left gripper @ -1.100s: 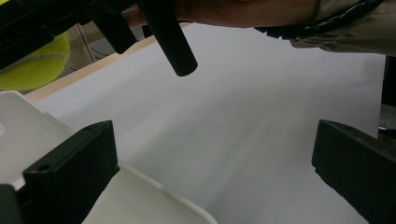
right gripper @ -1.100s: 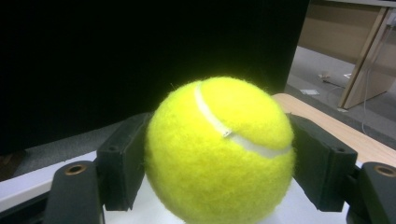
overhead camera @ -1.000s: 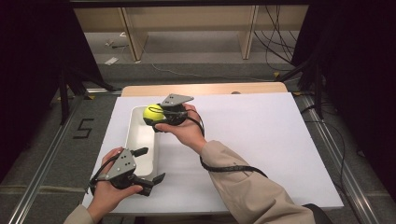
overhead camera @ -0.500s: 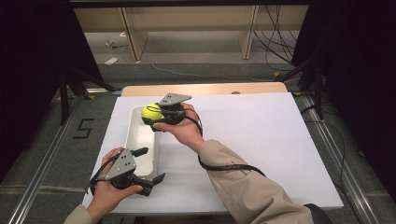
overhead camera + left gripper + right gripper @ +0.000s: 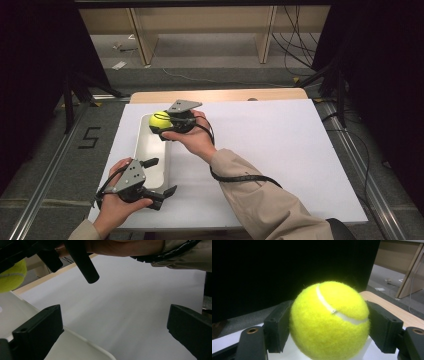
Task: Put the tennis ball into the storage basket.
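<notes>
My right claw (image 5: 161,125) grips the tennis ball (image 5: 160,120) above the white tray (image 5: 150,150); setting it down remains, left claw (image 5: 161,176) wide.

The right gripper (image 5: 161,126) sits left of center in the high view, its jaws clamped (something is pinched between them), the sleeved forearm reaching up from the lower right. The left gripper (image 5: 157,176) rests at the lower left, jaws spread wide apart.
</notes>
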{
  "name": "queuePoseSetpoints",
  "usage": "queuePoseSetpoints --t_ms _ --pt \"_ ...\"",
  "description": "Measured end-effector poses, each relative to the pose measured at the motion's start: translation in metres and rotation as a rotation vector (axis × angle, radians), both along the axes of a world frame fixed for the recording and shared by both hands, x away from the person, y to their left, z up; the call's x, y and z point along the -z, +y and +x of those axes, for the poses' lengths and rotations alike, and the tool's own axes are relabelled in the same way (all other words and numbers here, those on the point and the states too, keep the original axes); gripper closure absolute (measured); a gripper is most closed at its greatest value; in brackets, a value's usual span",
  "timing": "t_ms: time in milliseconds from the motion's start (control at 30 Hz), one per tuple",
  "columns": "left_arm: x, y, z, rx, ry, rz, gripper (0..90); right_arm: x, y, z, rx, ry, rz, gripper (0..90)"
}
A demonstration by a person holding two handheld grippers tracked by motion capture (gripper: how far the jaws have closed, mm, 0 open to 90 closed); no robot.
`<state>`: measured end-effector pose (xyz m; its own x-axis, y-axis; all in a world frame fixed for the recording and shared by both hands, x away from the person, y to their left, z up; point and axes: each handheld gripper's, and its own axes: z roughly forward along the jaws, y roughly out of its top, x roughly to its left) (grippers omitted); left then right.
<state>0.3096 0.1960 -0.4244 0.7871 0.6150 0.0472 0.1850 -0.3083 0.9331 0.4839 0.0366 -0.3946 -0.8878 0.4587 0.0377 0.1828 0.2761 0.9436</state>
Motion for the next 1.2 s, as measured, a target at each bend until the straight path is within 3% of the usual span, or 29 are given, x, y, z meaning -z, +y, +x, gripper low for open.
queuePoseSetpoints --t_ms 1200 --pt "0.0 0.0 0.0 0.003 0.003 -0.003 0.0 0.002 0.013 0.002 -0.013 0.005 -0.007 27.4"
